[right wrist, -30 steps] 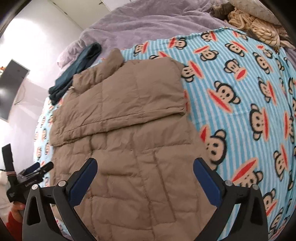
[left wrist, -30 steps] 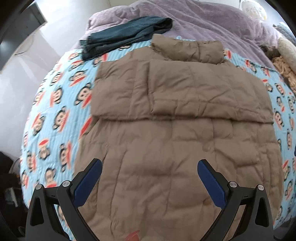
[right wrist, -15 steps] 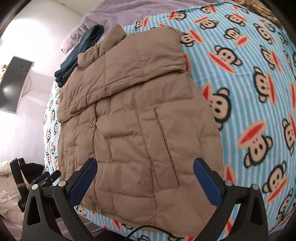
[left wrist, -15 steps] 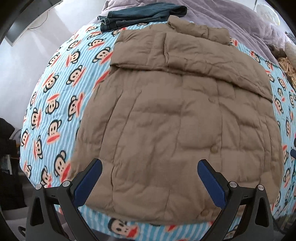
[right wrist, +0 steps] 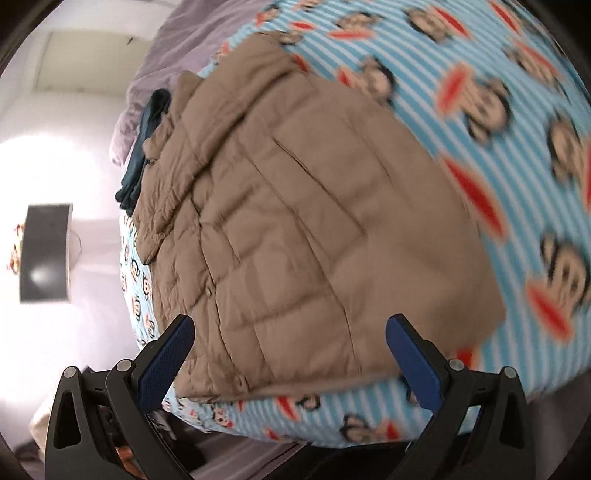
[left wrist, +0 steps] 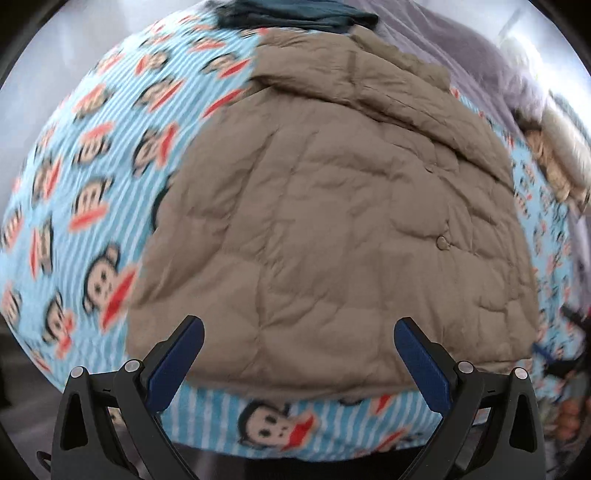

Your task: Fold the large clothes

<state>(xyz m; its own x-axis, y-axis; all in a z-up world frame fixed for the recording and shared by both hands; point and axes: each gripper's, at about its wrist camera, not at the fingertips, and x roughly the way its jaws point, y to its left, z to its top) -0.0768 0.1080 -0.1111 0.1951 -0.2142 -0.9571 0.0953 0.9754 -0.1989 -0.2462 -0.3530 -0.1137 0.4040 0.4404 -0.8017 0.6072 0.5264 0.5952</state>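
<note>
Bed point(left wrist: 92, 177) under a blue striped monkey-print blanket point(right wrist: 517, 155), lilac cover point(left wrist: 461, 44) beyond it. Tan quilted jacket point(left wrist: 332, 221) flat on the blanket, sleeves folded across the chest, hem at the near bed edge. Dark teal garment point(left wrist: 295, 14) just past the jacket's collar. Pale wall point(right wrist: 55, 155) with a dark screen point(right wrist: 46, 253) off to the jacket's left side. Left tongs point(left wrist: 299, 354) wide open, gripping nothing, hovering above the hem. Right tongs point(right wrist: 290, 352) likewise spread wide and empty, over the hem's right corner.
</note>
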